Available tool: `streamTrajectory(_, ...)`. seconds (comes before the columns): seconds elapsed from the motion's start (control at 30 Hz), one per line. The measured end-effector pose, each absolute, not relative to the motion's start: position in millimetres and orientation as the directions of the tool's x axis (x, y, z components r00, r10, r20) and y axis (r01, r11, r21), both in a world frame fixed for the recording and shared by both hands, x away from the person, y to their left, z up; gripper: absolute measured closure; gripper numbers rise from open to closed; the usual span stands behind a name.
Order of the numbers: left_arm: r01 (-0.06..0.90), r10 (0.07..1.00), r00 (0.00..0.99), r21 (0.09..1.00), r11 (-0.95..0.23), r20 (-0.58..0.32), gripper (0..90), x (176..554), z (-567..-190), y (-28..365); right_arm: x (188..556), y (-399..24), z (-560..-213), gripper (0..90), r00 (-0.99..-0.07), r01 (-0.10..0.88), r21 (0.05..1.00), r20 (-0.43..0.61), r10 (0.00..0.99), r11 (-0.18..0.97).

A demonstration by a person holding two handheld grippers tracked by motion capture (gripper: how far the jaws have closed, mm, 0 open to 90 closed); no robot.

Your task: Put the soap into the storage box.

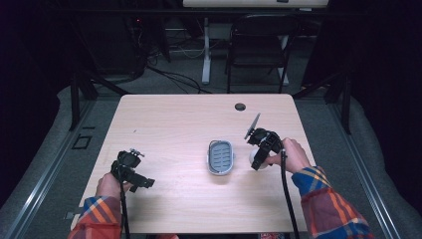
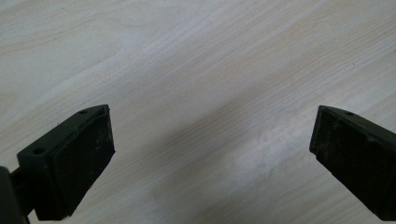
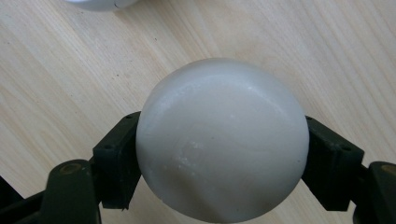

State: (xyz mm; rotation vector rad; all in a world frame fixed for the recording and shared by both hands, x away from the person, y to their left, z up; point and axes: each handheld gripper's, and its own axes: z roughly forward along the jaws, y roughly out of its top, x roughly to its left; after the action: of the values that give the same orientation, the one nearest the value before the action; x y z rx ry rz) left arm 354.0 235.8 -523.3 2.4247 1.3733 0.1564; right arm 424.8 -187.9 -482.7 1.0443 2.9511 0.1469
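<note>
At the left of the worktop [image 1: 164, 119], the left gripper [image 1: 142, 183] rests low in the person's left hand [image 1: 107, 186], well apart from everything else. The left gripper view shows its fingers [image 2: 79, 158] spread wide with bare wood between them, so it holds nothing.

Near the middle sits 1 oval dish [image 1: 220, 157], grey inside with a pale rim and slots in its floor, likely a soap dish. It looks empty.

Just right of the dish, the right gripper [image 1: 258, 160] in the person's right hand [image 1: 293, 154] has its fingers [image 3: 116, 161] clamped on 1 white rounded bar [image 3: 222, 140], pressing it at its 2 opposite sides across the widest part. The bar hangs near the dish's right rim, and seems lifted clear of the wood, though the gap cannot be told for sure.

The bar looks like soap: smooth, waxy, fairly light and solid, with a curved surface that could squirm out of a pinch. Holding it at the widest line, as now, seems the safest grip; a hard squeeze might dent it.

Count: 2 grippers, 1 dish, 1 bar, 1 small round hole [image 1: 240, 106] near the far edge.
</note>
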Motion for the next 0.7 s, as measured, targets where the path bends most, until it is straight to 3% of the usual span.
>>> streamTrajectory(0.7, 0.812, 0.849, 0.523, 0.35, -0.467, -0.08, 0.0, 354, -523, 236, 437, -158, -467, 23.9, -0.81, 0.584, 0.112, 0.015, 0.586, 0.804)
